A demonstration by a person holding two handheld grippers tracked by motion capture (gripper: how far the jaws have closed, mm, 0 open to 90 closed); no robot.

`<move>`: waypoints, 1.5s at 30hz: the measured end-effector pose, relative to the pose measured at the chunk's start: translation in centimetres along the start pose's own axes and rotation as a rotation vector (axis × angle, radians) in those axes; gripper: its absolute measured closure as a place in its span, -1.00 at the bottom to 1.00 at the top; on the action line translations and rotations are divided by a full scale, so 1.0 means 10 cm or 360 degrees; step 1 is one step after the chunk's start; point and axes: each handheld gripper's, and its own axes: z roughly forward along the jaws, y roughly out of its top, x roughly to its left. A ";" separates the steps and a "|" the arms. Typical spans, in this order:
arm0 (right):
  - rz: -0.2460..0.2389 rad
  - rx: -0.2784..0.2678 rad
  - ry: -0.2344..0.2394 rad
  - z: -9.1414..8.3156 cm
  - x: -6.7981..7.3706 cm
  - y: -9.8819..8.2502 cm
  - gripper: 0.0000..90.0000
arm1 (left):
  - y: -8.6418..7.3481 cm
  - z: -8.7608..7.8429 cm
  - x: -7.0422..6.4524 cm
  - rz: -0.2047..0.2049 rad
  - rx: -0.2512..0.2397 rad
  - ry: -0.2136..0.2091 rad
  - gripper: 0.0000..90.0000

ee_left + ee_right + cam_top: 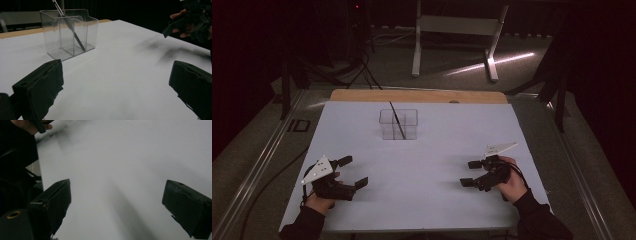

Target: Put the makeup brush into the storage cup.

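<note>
Both claws are just parked low over the white table [427,200] right now. The left claw [354,172] has its jaws spread wide with nothing between them, same for the right claw [470,173]. The thing to go for looks like the thin black stick [397,120], leaning inside the clear container [398,124], ahead of the left claw and a bit to its right, well apart. My take: come in from above, pinch the stick's free top end and lift straight up so the container doesn't tip.
</note>
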 end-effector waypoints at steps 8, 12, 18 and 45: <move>-0.0095 -0.0073 -0.0142 -0.12 0.00 -0.15 -0.81 | 0.00 0.00 0.00 0.0000 -0.0002 -0.0001 -0.98; -0.0046 -0.0127 -0.0172 -0.21 -0.04 -0.22 -0.70 | 0.00 0.00 -0.01 0.0006 0.0000 -0.0004 -0.98; -0.0060 -0.0119 -0.0129 -0.23 -0.02 -0.30 -0.71 | 0.00 -0.01 -0.01 0.0006 0.0000 -0.0003 -0.98; -0.0358 -0.0169 0.0030 -0.21 -0.01 -0.56 -0.58 | 0.00 -0.04 -0.02 0.0013 -0.0005 -0.0014 -0.98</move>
